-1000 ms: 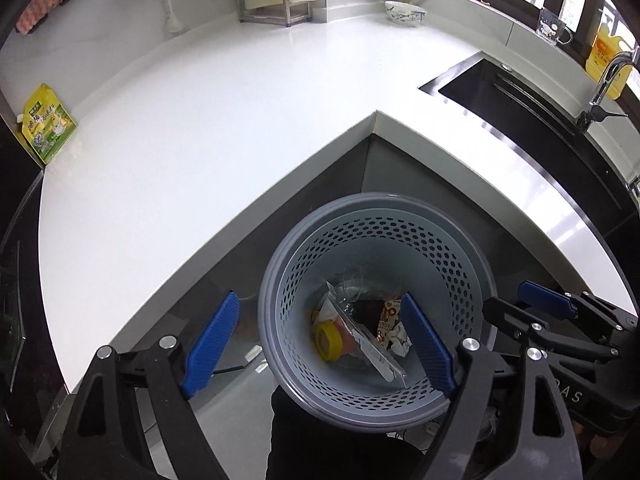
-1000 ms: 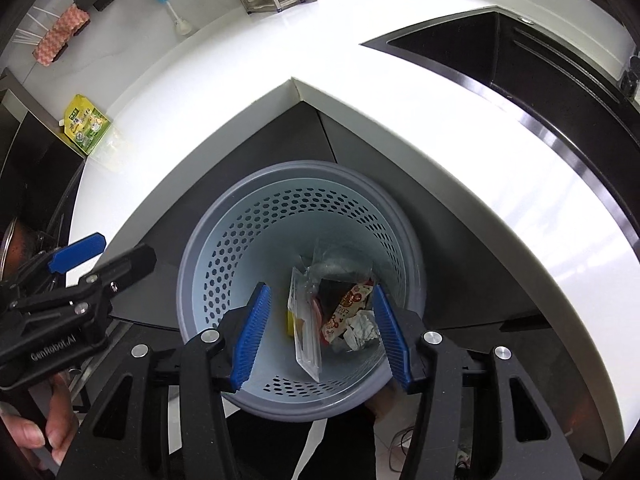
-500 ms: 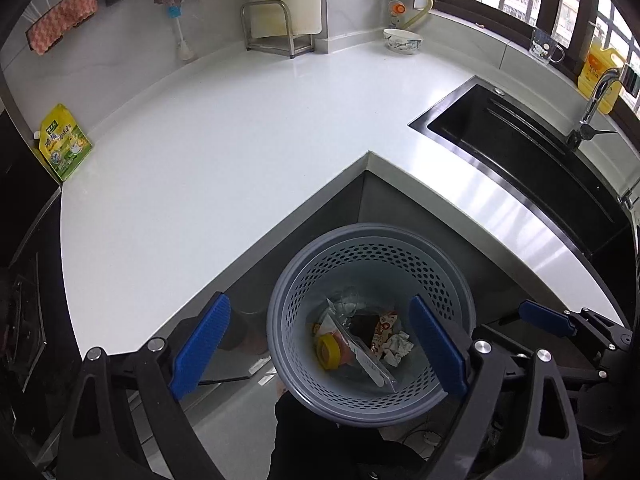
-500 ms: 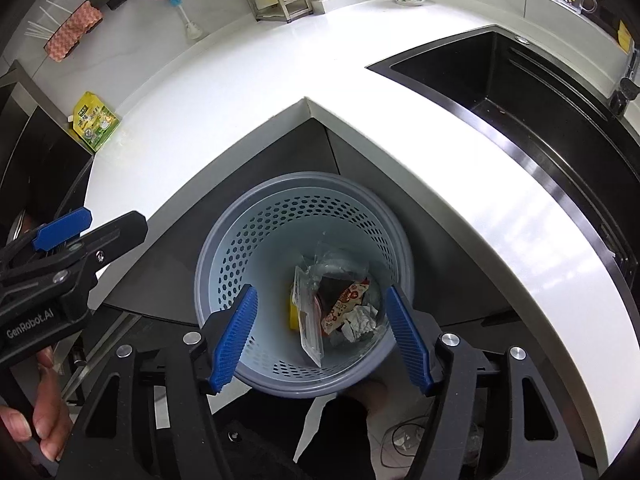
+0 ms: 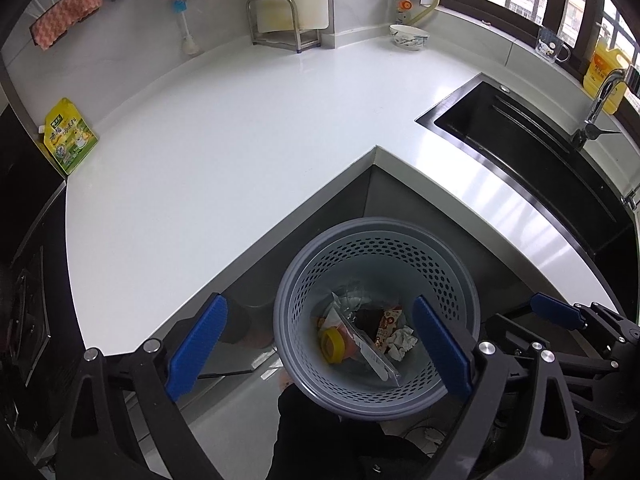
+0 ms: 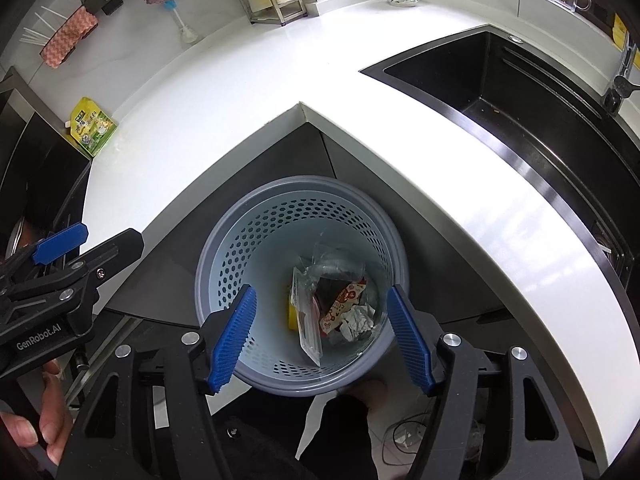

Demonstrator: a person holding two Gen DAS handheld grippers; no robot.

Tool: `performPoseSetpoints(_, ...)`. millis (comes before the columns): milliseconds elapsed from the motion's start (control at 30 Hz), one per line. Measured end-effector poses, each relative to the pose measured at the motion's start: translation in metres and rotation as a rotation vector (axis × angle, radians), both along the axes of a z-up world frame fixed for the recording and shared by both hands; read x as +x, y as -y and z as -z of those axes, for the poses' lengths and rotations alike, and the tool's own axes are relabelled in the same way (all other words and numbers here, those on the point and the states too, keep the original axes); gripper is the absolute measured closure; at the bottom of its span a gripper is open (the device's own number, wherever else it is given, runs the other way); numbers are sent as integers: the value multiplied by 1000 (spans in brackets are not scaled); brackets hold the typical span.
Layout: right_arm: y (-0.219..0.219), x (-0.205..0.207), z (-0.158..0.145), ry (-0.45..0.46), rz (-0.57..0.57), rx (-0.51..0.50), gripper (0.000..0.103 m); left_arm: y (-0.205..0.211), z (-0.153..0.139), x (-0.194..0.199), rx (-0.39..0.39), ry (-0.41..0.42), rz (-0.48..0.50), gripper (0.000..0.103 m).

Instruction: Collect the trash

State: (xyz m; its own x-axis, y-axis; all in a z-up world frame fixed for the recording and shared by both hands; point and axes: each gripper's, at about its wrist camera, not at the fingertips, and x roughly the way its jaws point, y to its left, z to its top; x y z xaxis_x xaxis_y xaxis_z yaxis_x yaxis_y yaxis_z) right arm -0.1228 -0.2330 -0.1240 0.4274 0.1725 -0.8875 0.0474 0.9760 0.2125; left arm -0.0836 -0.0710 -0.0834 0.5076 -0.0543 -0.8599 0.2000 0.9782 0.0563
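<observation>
Both the left tool [image 5: 320,344] and the right tool [image 6: 322,330], jaws just opened wide, hold nothing above the bin [image 5: 460,280], whose light, crumply wrappers [image 6: 344,304] are best pinched by a loose edge.

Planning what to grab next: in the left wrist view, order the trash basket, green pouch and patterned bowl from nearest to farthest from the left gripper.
1. trash basket: directly below the left gripper.
2. green pouch: counter's left edge.
3. patterned bowl: far back, near the window.

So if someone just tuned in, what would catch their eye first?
The grey perforated plastic bin below the counter corner, with wrappers, a crumpled tissue and a yellow lid at its bottom. Both blue-padded tools, left tool and right tool, hang open above it, empty.
</observation>
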Motion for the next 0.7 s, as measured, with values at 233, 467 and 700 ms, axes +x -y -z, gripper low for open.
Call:
performPoseSetpoints(233,-1,0,-2,7,0,-5,38,-4,-1,0,-1,2,-19,8)
performPoseSetpoints(467,0,1,-2,3,-4,-8,37,-4,-2,0,6,-1,-26,7)
performPoseSetpoints(700,-2,1,-2,-3,-4,-9,37,-4,-1,0,17,-3,-36,7)
